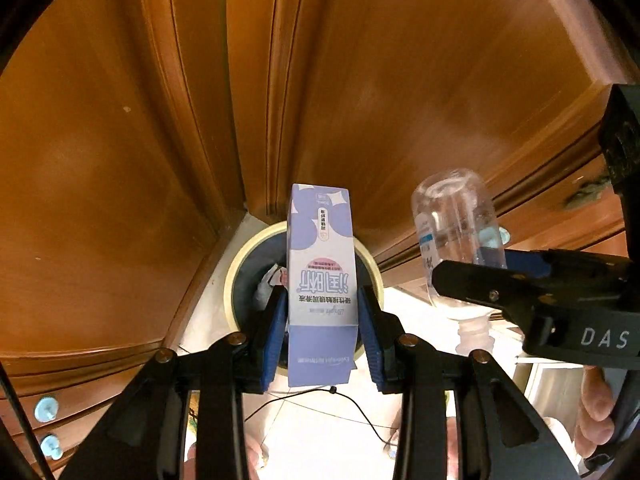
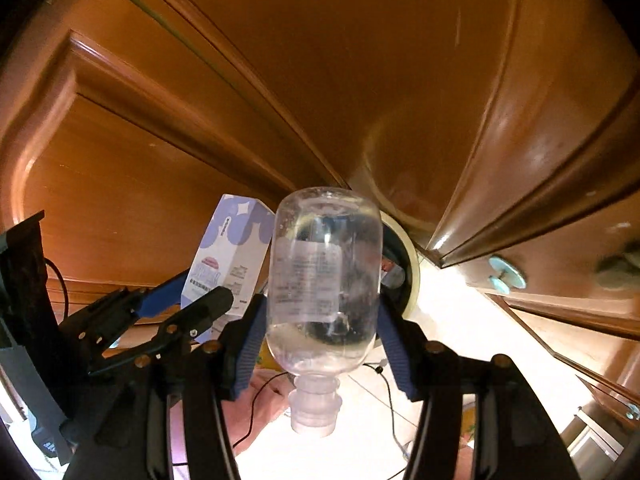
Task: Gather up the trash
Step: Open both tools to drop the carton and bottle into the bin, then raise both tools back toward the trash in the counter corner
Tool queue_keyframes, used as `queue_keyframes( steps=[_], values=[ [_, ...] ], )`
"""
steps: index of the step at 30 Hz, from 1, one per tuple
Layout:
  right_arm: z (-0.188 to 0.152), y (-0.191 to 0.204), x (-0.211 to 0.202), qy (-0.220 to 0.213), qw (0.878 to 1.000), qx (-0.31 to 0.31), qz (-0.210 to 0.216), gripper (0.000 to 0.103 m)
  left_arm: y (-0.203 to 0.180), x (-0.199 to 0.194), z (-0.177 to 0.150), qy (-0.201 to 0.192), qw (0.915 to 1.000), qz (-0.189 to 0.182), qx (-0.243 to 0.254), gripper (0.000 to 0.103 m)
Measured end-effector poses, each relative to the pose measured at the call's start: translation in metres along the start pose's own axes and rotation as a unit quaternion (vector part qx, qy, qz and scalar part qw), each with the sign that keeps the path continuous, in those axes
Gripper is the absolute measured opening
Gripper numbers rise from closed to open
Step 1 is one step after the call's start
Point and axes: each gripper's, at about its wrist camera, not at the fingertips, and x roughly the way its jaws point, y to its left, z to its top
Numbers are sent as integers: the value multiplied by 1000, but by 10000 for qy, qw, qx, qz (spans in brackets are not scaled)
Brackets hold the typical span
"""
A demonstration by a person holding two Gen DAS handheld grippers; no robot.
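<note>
Left wrist: one carton (image 1: 320,280), one bottle (image 1: 456,236), one bin (image 1: 236,276).

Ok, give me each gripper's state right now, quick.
Left gripper: closed on the purple carton, above the bin.
Right gripper: closed on the clear bottle, neck towards the camera.

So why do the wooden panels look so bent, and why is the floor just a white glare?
Left wrist view: the fisheye lens curves the brown wooden cabinet panels, the pale tiled floor is overexposed, and the purple and white cardboard box stays sharp. Right wrist view: the same bending, the floor again blown out, and soft reflections on the clear plastic bottle.
</note>
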Motion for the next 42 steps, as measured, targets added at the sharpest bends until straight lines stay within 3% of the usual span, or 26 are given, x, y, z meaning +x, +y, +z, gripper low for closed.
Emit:
queue_keyframes(
  steps=[2, 3, 5, 15, 21, 30, 34, 42],
  values=[
    [-1, -5, 19, 168, 9998, 32, 54, 57, 2, 15, -1, 50, 9999, 100, 64, 42],
    [-1, -9, 27, 227, 9996, 110, 96, 58, 3, 22, -2, 114, 9998, 101, 87, 57],
    [0, -20, 42, 323, 9989, 263, 218, 58, 7, 36, -6, 149, 9997, 163, 87, 69],
    [-9, -25, 61, 37, 9997, -11, -235, 58, 21, 81, -3, 257, 9991, 253, -237, 74],
    [-15, -23, 41, -174, 9994, -141, -282, 58, 9, 50, -12, -3, 9992, 340, -188, 74],
    [-16, -8, -16, -436, 9985, -219, -239, 58, 11, -12, 6, -383, 9981, 411, -266, 79],
    [-14, 4, -61, -656, 9973, -246, -234, 58, 8, -51, 17, -461, 9975, 290, -450, 79],
    [-11, 22, -163, -1197, 9927, -136, -109, 58, -31, -148, 43, -779, 9967, 233, -71, 79]
  ],
)
